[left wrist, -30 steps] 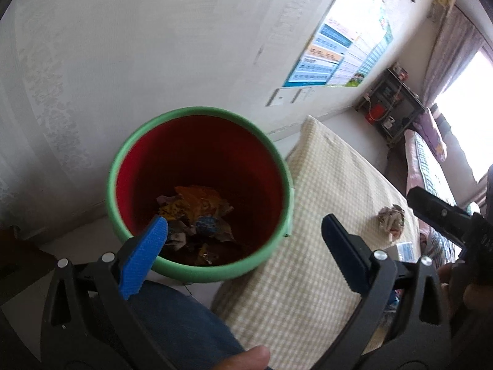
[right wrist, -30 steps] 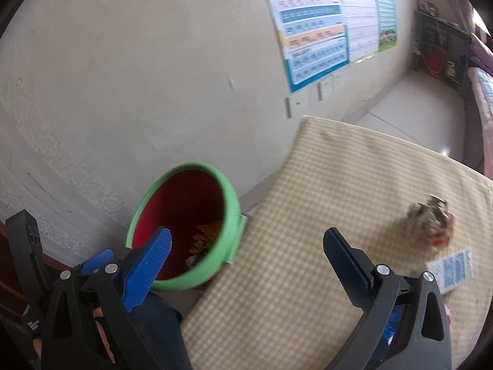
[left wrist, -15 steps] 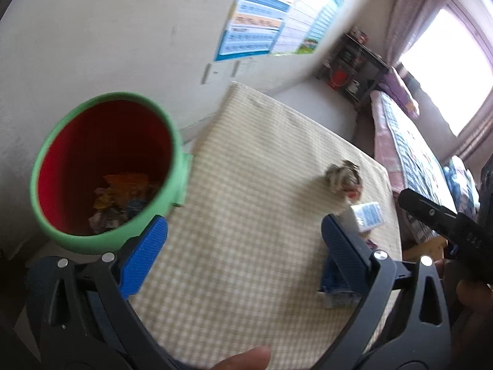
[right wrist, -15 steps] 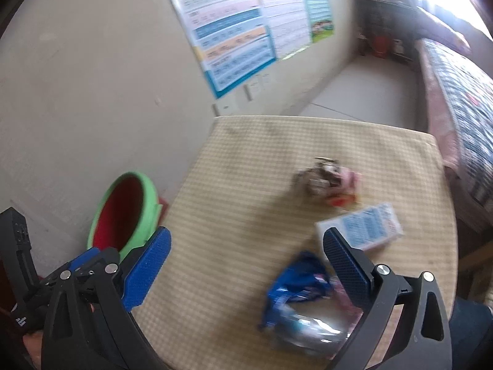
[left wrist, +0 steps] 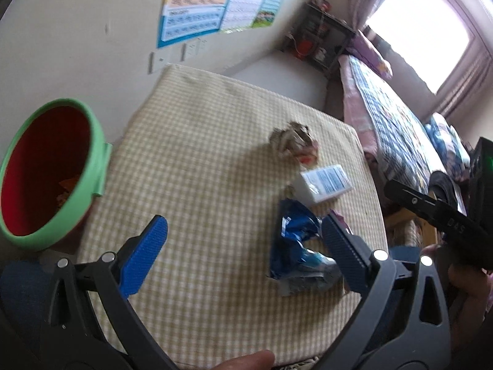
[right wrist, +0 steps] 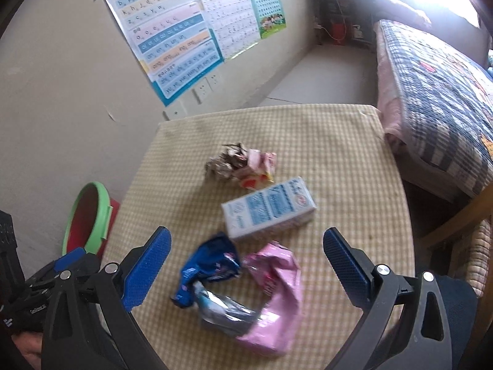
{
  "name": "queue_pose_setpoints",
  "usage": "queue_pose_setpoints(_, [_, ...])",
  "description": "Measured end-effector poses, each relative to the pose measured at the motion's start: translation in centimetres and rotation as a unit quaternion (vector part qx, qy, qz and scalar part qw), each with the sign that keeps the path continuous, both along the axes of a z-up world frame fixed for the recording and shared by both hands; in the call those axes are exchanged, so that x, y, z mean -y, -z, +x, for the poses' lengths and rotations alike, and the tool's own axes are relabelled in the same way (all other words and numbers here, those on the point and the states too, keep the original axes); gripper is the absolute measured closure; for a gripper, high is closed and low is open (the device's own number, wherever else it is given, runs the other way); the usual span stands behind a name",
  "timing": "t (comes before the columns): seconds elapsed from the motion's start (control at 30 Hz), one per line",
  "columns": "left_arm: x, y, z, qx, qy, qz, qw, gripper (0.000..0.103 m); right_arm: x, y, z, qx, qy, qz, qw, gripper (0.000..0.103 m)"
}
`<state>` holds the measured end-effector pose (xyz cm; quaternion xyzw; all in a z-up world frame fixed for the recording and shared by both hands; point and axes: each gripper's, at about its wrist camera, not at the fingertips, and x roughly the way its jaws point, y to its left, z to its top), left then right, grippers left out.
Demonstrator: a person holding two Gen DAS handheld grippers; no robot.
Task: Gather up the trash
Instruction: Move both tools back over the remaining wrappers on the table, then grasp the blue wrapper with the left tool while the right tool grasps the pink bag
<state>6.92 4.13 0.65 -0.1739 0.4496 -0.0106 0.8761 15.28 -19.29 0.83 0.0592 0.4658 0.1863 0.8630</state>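
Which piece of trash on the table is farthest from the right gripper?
The crumpled grey paper ball, at the far end of the row; the blue-and-white carton, blue wrapper and pink wrapper all lie closer to the right gripper.

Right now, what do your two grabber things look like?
Both look alike. The left gripper and the right gripper each have two black plastic arms with triangular cut-outs, silver rivets, and flat blue textured pads at the tips. In the left view, the right one's black handle carries small white letters and a green light. No cables show. No sleeve is visible.
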Motion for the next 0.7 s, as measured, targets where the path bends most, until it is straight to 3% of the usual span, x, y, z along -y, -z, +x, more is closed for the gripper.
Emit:
queue_pose_setpoints(0.57, [5.1, 4.8, 2.6, -0.082, 0.106, 0.019, 0.9907, 0.005, 2.1, 7.3, -0.4, -0.110, 0.001, -0.041, 0.993, 0.008])
queue_pose_setpoints(0.7, [5.9, 5.8, 3.1, -0.089, 0.121, 0.015, 0.9886, 0.006, 2.3, 8.5, -0.1, -0.126, -0.001, -0.044, 0.991, 0.015])
